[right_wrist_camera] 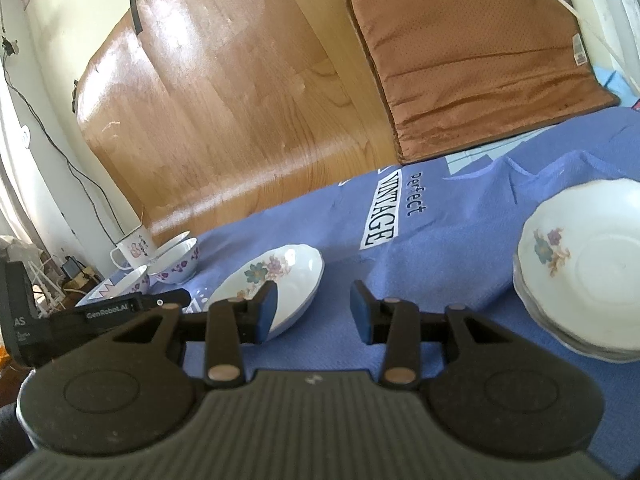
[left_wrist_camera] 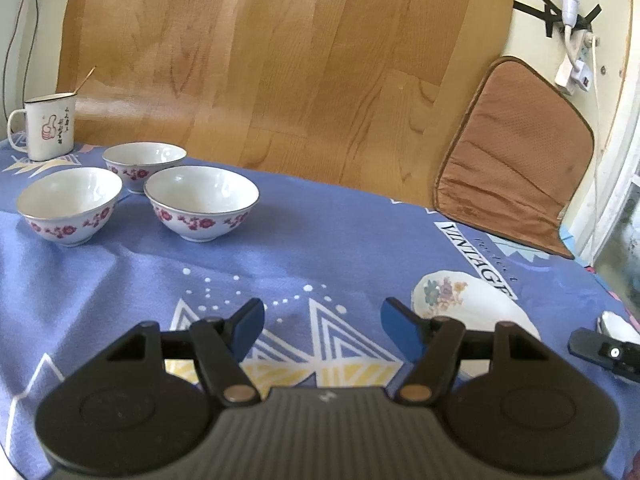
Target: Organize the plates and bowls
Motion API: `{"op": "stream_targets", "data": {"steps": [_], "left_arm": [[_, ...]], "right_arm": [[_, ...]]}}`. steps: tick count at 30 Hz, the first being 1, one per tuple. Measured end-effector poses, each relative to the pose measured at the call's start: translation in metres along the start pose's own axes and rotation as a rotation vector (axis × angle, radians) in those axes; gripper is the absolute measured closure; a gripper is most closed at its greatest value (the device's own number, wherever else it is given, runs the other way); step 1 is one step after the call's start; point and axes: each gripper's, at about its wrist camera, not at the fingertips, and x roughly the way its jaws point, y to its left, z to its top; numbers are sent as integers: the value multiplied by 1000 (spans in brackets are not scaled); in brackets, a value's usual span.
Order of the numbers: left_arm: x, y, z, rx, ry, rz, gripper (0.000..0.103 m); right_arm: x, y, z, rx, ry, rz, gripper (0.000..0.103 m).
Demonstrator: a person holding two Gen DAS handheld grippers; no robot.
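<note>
Three white bowls with red flower bands stand at the far left of the blue cloth: a near one, a left one and a back one. They show small in the right wrist view. My left gripper is open and empty, low over the cloth. A single floral plate lies to its right, also in the right wrist view. My right gripper is open and empty, beside that plate. A stack of floral plates sits at the right.
An enamel mug stands behind the bowls, also seen in the right wrist view. A wood-pattern board and a brown cushion lean on the wall behind the table. The left gripper's body shows at the left.
</note>
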Motion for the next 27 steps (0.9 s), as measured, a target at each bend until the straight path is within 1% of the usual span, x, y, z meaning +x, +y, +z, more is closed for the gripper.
{"op": "stream_targets", "data": {"steps": [5, 15, 22, 27], "left_arm": [[-3, 3, -1, -13, -13, -34, 37], [-4, 5, -1, -17, -17, -61, 37], [-4, 5, 0, -16, -15, -66, 37], [-4, 5, 0, -15, -10, -77, 37]], "right_arm": [[3, 2, 0, -14, 16, -16, 60], [5, 3, 0, -26, 32, -21, 60], [3, 2, 0, -21, 19, -15, 60], [-3, 1, 0, -13, -15, -2, 60]]}}
